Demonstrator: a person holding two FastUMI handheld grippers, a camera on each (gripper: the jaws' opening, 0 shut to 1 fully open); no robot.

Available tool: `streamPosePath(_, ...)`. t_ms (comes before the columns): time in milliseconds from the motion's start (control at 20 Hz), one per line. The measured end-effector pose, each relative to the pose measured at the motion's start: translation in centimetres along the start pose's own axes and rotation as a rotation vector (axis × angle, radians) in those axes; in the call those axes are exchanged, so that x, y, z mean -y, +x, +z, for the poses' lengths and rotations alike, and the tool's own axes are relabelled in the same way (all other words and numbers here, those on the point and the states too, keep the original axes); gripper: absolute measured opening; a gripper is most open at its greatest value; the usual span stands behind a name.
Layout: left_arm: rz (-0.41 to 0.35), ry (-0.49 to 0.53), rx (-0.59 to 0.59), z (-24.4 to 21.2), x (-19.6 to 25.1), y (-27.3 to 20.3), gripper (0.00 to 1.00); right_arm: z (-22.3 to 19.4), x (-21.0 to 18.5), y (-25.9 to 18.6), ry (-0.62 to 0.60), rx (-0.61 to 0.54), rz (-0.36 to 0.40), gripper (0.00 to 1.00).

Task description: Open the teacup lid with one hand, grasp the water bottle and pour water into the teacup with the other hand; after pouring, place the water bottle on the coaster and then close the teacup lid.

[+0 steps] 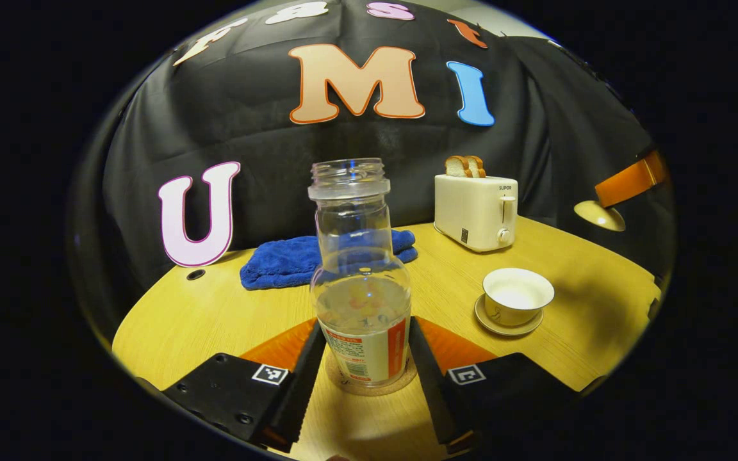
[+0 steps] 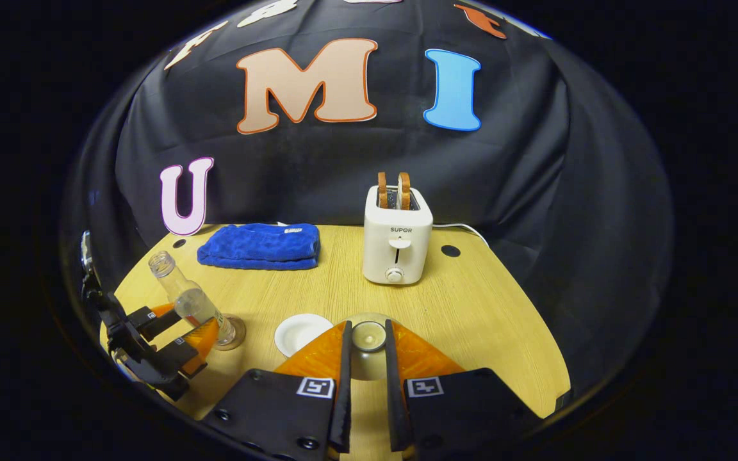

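Note:
A clear, uncapped water bottle [image 1: 359, 282] with a little water in it stands upright on a round cork coaster [image 1: 375, 389]. My left gripper [image 1: 366, 323] has a finger against each side of its labelled lower part. The right gripper view has the same bottle [image 2: 193, 301] and left gripper [image 2: 197, 334] at the lower left. To the right, the white teacup [image 1: 517, 296] stands uncovered on its saucer [image 1: 508, 326]. My right gripper [image 2: 367, 328] is shut on the knob of the teacup lid [image 2: 369, 337], held up in the air to the right of the teacup [image 2: 302, 331].
A white toaster [image 2: 398, 240] with two bread slices stands at the back of the round wooden table [image 2: 484, 320]. A folded blue towel [image 2: 260, 246] lies at the back left. The table drops off close behind the cup on the right.

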State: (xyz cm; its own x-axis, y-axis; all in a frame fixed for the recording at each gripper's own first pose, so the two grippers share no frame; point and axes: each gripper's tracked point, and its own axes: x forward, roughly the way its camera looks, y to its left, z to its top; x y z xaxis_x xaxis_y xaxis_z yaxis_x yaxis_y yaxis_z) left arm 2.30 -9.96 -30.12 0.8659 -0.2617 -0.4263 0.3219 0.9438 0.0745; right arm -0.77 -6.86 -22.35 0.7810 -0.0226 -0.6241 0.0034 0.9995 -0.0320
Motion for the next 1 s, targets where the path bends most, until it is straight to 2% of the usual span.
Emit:
streamPosePath(150, -0.003, 0.057, -0.021, 0.2, 0.1, 0.2, 0.72, 0.0, 0.1, -0.2, 0.002, 0.0, 0.004, 0.27)
streamPosePath(600, 0.072, 0.312, -0.131, 0.1, -1.8, 0.8, 0.71, -0.2, 0.7, -0.8, 0.039, 0.028, 0.015, 0.27)
streamPosePath(800, 0.063, 0.506, -0.149, 0.8, -2.2, 0.7, 0.71, -0.9, 1.1, -0.6, 0.058, 0.035, 0.025, 0.25)
streamPosePath(850, 0.061, 0.556, -0.151, 1.0, -2.2, 0.6, 0.71, -1.3, 1.2, -0.6, 0.071, 0.032, 0.03, 0.27)
streamPosePath(1000, 0.052, 0.629, -0.185, 0.6, -1.9, 0.4, 0.71, -1.7, 2.0, -0.4, 0.065, 0.042, 0.022, 0.27)
